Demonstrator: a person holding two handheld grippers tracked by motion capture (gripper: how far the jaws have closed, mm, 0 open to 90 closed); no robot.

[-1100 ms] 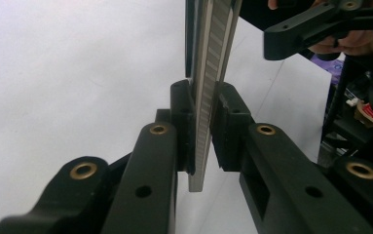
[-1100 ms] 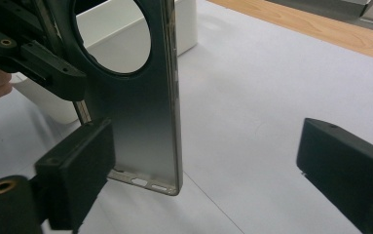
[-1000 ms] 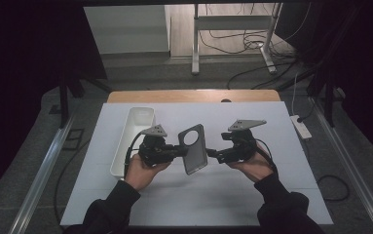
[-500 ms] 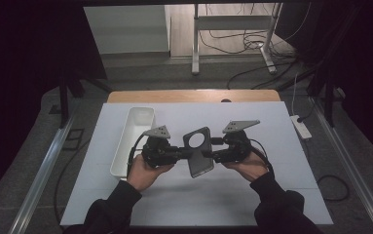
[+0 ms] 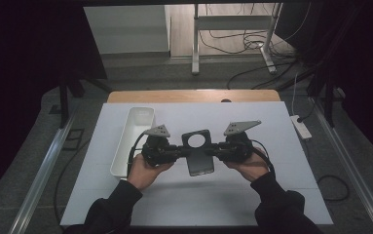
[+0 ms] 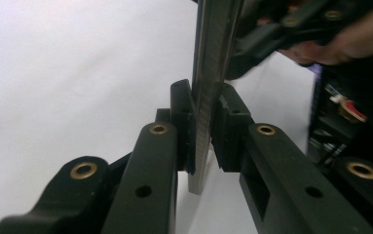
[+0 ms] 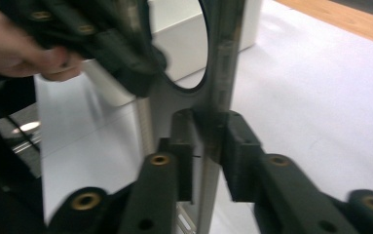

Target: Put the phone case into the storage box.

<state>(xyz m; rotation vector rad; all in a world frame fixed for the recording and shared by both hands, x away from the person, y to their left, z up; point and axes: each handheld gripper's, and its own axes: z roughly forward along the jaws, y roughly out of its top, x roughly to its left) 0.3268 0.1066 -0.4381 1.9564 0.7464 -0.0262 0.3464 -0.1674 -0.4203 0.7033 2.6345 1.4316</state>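
A flat dark-grey rectangular plate with a large round hole near its far end [image 5: 198, 152] hangs above the white table top [image 5: 271, 195], pinched from both sides. The left gripper [image 5: 183, 151] clamps the plate's left edge; in the left gripper view its pads [image 6: 184, 122] press flat against both faces of the plate [image 6: 212, 73], which stands edge-on between them. The right gripper [image 5: 214, 151] has just been closing, and in the right gripper view its jaws now sit tight on the opposite edge of the plate [image 7: 220, 73], just below the round hole, with the plate between the pads [image 7: 235, 141].

The step in hand looks like a two-handed hold, or a handover from one gripper to the other, and it seems to be at its midpoint: both grips are made and neither is let go. The plate is off the table, near its middle, with a long white plastic tray [image 5: 134, 139] lying well to the left, beside the left hand [image 5: 142, 170].

If the plate is to go into that tray (a guess from how things lie), the next move calls for one gripper to ease open while the other keeps a firm hold, because a thin edge-grip gives little purchase and the plate could swing or slip as the load shifts onto a single pair of pads.
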